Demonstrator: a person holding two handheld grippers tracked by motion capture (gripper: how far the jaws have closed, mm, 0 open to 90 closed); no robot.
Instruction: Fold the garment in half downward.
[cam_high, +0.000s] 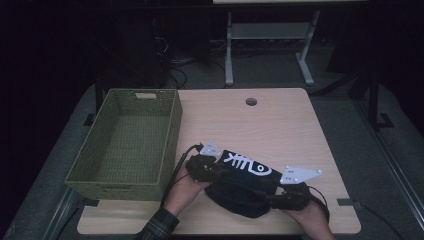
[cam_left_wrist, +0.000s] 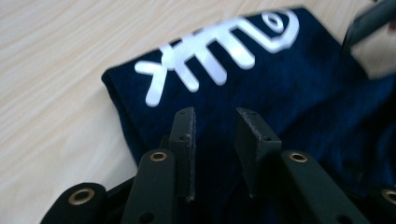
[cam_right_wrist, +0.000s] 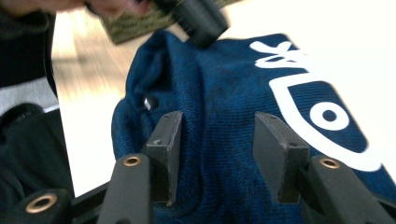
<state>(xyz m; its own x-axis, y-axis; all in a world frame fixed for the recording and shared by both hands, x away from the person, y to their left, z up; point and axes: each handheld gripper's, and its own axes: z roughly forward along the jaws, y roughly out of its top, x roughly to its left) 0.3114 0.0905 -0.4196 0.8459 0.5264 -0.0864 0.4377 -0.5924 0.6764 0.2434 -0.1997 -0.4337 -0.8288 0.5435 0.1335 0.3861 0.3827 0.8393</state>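
Now the dark blue garment (cam_high: 245, 182) lies between both grippers

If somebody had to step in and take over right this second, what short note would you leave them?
Left gripper: jaws apart over the near left edge of the folded navy garment, not clamping it.
Right gripper: jaws apart above the garment's right end; no grip visible.
The garment lies folded on the table, its white fishbone print facing up. The green woven basket stands at the left, with nothing in it.
Done: the folding, it appears.
Left: probably placing the garment in the basket.
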